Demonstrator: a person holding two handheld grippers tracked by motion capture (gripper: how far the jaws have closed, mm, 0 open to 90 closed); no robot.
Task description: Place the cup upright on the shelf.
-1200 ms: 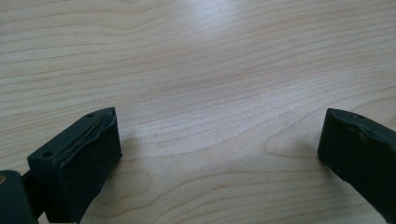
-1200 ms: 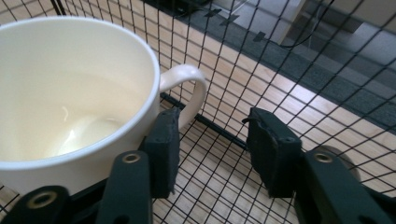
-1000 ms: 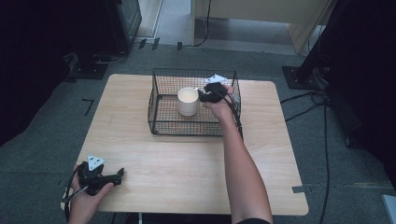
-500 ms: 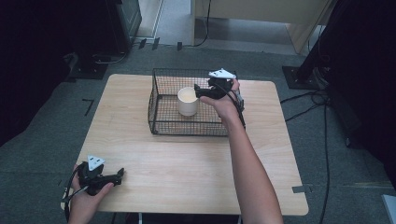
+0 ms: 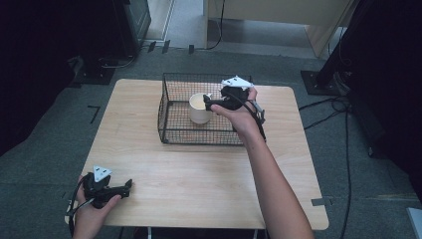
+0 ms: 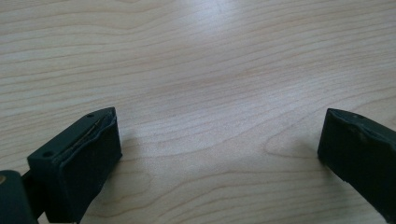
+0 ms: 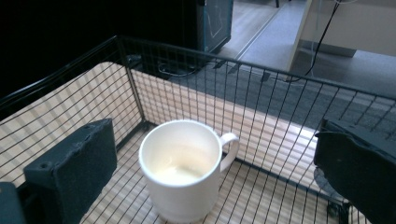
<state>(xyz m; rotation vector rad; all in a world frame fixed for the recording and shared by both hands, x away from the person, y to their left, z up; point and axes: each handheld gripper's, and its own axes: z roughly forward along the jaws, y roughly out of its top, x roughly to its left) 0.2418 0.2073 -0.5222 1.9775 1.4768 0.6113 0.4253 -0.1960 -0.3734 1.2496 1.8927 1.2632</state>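
Right gripper (image 5: 215,103): held in the person's right hand (image 5: 242,117) above the right half of the black wire basket (image 5: 171,127), jaws pointing toward the white mug (image 5: 200,108). In the right gripper view the jaws stand wide apart and grip nothing; the mug (image 7: 185,168) sits between and just ahead of them, lower than the jaw tips, upright on the basket's wire floor. Its handle (image 7: 229,144) points toward the right-hand jaw in that view. The mug's interior is pale and looks empty. No contact between either jaw and the mug is visible. Beyond the mug, the basket's far wall (image 7: 243,88) rises, with grey floor behind it.

Left gripper (image 5: 125,186): held in the person's left hand (image 5: 94,206) at the near left corner of the wooden table (image 5: 199,169), well apart from the basket and the right gripper. Its grey three-cornered plate faces up. In the left gripper view the jaws are spread wide, low over bare light wood grain (image 6: 210,93), with nothing between them.

The basket stands on the far middle part of the table, ahead and to the right of the left gripper. A dark cable trails from the right gripper along the forearm.
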